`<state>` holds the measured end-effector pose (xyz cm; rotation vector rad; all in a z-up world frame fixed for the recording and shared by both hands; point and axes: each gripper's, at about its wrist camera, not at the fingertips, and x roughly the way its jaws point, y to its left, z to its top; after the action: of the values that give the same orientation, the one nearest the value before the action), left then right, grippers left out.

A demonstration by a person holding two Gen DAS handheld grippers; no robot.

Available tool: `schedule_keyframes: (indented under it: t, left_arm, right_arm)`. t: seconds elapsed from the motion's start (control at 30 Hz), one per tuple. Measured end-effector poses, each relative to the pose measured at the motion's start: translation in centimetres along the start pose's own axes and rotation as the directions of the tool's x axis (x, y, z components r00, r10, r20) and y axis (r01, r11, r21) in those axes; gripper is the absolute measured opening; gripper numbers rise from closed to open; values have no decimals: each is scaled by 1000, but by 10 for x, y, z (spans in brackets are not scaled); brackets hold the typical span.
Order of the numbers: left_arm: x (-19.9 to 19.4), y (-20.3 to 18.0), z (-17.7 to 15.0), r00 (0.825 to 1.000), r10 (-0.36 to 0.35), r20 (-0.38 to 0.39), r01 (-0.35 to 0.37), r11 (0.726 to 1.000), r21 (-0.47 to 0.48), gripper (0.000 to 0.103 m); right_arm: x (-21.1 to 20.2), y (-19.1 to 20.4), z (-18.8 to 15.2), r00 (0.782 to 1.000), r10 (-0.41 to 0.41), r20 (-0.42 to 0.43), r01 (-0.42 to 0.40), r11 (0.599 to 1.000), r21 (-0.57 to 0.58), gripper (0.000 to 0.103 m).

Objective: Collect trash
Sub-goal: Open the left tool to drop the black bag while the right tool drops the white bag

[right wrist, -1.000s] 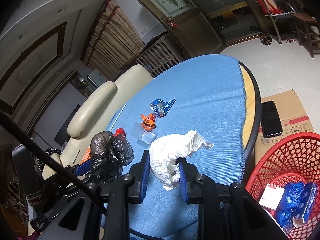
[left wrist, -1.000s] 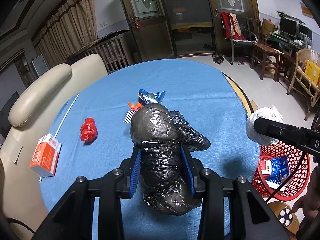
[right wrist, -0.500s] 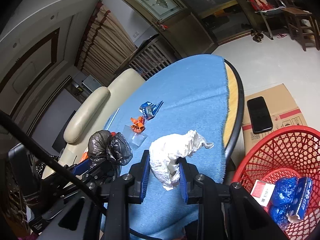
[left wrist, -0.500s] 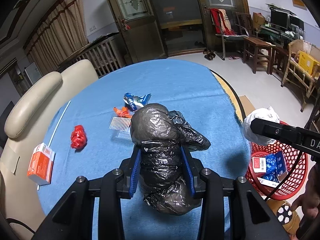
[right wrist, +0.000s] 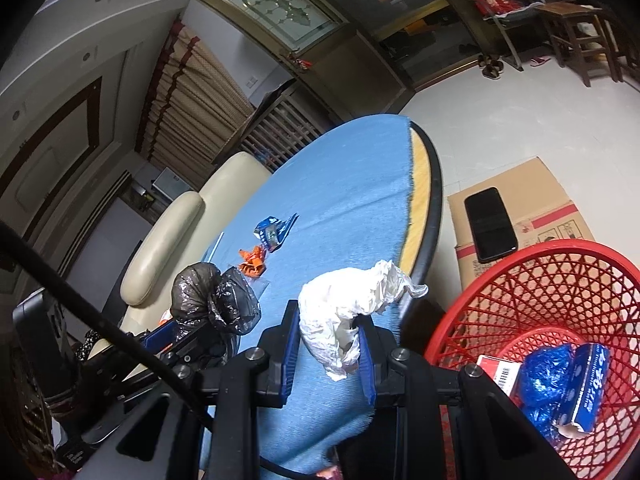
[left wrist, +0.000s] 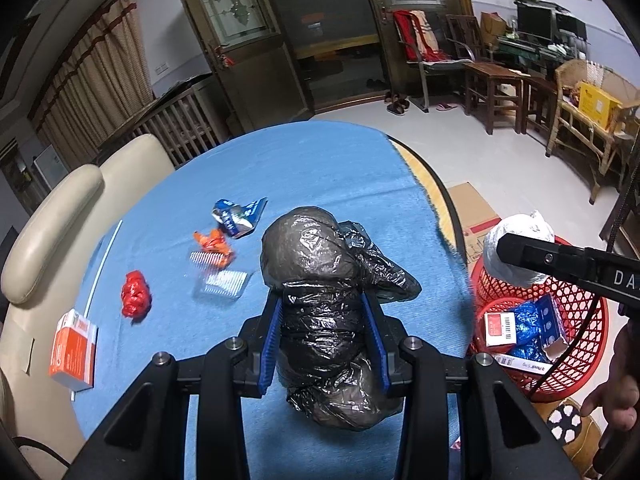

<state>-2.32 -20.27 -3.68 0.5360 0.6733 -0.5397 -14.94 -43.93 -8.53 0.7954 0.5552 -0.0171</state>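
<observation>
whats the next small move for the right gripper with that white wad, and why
Probably carry it a little further sideways over the red basket before letting go. The right gripper is shut on the white wad, which in its own view hangs above the blue tablecloth edge, short of the basket's rim.

**Left wrist view: bag held over the table**

The left gripper (left wrist: 324, 340) clamps a crumpled black plastic bag (left wrist: 320, 280) above the blue tablecloth (left wrist: 320, 168). Ahead-left lie a red wad (left wrist: 136, 298) and blue wrapper (left wrist: 238, 218). To its right, the right gripper (left wrist: 520, 254) holds white plastic (left wrist: 516, 240) over the red basket (left wrist: 580, 360).
</observation>
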Motion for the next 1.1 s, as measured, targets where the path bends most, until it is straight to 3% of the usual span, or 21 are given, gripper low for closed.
schedule_keyframes:
  t: [1.1]
  left_arm:
    - [-15, -3, 3, 992, -123, 3, 119, 966, 228, 40]
  right_arm:
    - [-55, -86, -4, 994, -84, 64, 73, 983, 166, 28]
